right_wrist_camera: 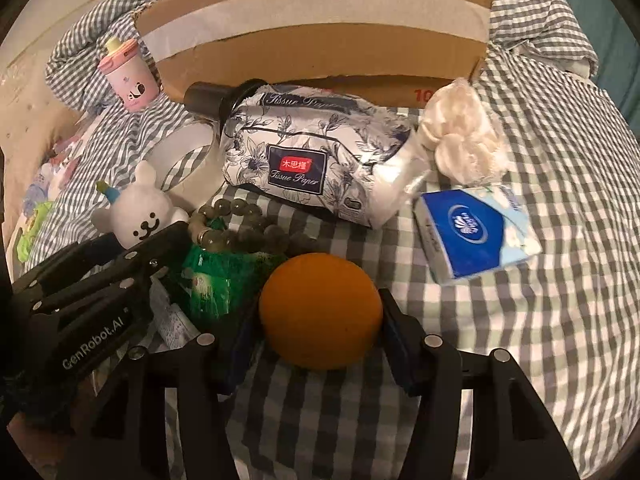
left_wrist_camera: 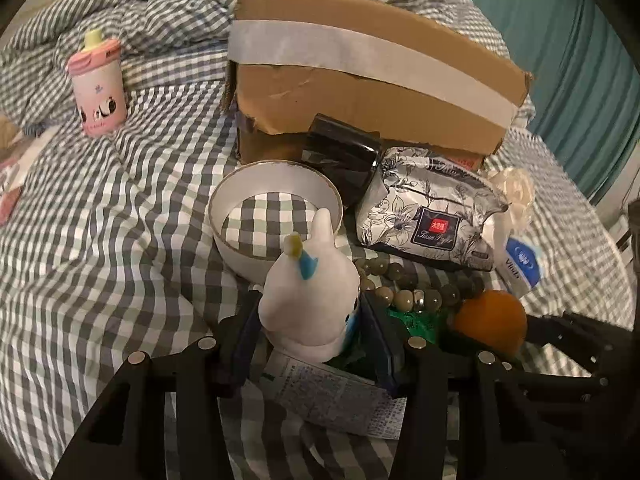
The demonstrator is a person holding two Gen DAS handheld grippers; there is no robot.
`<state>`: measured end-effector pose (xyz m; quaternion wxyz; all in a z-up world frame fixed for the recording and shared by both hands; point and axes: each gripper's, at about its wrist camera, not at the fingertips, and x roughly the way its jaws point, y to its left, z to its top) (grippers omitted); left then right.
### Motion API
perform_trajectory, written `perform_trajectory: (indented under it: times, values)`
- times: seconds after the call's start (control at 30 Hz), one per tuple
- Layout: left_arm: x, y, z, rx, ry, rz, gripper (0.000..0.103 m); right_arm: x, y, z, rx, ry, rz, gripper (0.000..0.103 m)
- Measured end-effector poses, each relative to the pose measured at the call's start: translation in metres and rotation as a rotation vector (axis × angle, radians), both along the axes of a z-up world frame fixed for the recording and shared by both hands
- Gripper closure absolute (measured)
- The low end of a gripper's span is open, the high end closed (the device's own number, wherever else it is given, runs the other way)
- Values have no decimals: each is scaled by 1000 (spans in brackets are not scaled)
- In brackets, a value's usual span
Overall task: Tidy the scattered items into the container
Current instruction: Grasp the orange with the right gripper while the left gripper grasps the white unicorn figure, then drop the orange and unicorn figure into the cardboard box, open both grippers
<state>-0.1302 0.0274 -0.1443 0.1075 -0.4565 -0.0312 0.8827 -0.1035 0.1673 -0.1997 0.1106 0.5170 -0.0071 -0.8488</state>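
Left wrist view: the left gripper [left_wrist_camera: 310, 332] is clamped on a white plush toy [left_wrist_camera: 310, 300], its two fingers pressing the toy's sides. The toy stands on the checked bedspread [left_wrist_camera: 100, 260], just in front of a round white ring container [left_wrist_camera: 276, 216]. Behind the ring sits a cardboard box [left_wrist_camera: 360, 76] with a pale tape band, toward the far edge of the bed. A black object [left_wrist_camera: 340, 156] leans between box and ring. A floral tissue pack [left_wrist_camera: 428, 212] lies right of the ring, a bead bracelet [left_wrist_camera: 404, 284] in front of it, an orange [left_wrist_camera: 492, 320] at the right. A pink cup toy [left_wrist_camera: 98, 88] stands well apart at the far left.

Right wrist view: the right gripper [right_wrist_camera: 320, 328] is closed on the orange [right_wrist_camera: 320, 312], pads touching both sides. A blue tissue packet [right_wrist_camera: 476, 236] lies near the right edge, a green wrapper [right_wrist_camera: 212, 284] beside the orange, the left gripper [right_wrist_camera: 132, 236] on the plush toy [right_wrist_camera: 140, 212] at the left.
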Motion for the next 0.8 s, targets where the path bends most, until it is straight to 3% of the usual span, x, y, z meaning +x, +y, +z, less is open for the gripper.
perform_trajectory:
  times: [0.4,0.8]
  values:
    - [24,2,49,-59,105,18,52,26,14,62,-10,131,-51,48]
    - [57,2,117,-53,219,22,52,60,27,123,-8,238,-89,48]
